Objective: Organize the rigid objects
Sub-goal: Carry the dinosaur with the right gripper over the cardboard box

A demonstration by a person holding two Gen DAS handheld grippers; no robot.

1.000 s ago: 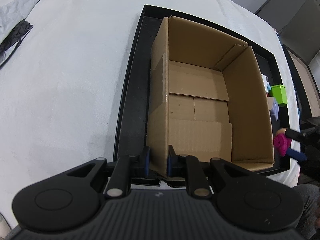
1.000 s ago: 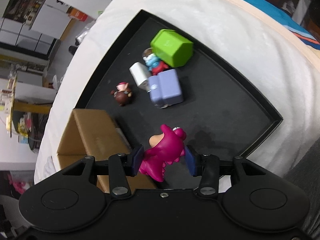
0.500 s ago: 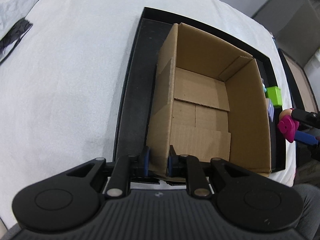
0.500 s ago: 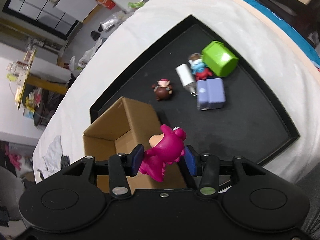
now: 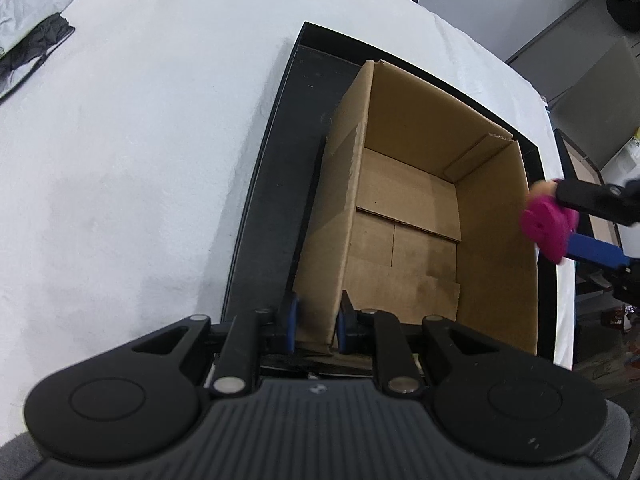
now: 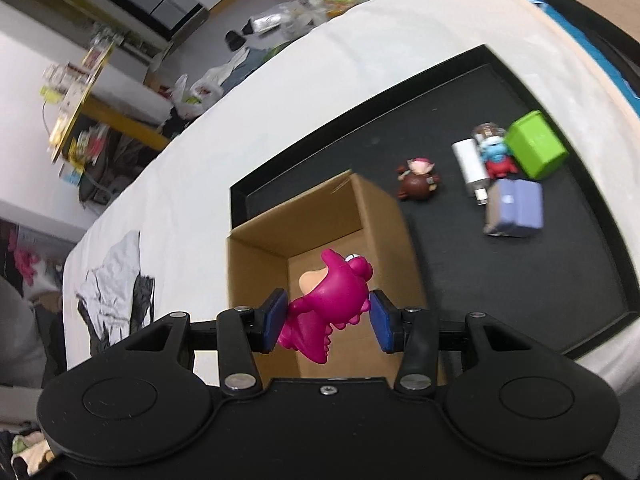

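Observation:
An open cardboard box (image 5: 412, 216) stands empty on a black tray (image 5: 272, 208). My left gripper (image 5: 316, 324) is shut on the box's near wall. My right gripper (image 6: 326, 322) is shut on a magenta dinosaur toy (image 6: 332, 300) and holds it in the air above the box (image 6: 256, 264). In the left wrist view the toy (image 5: 546, 228) and right gripper show at the box's right wall, above its rim.
On the tray (image 6: 520, 280) right of the box lie a brown figure (image 6: 418, 180), a white cylinder (image 6: 472, 166), a blue-red figure (image 6: 496, 156), a green block (image 6: 534, 144) and a lavender block (image 6: 516, 208). Crumpled grey and black fabric (image 6: 116, 288) lies on the white cloth at left.
My right gripper has lifted the dinosaur from the tray and carried it left over the box. My left gripper has kept its hold on the box wall.

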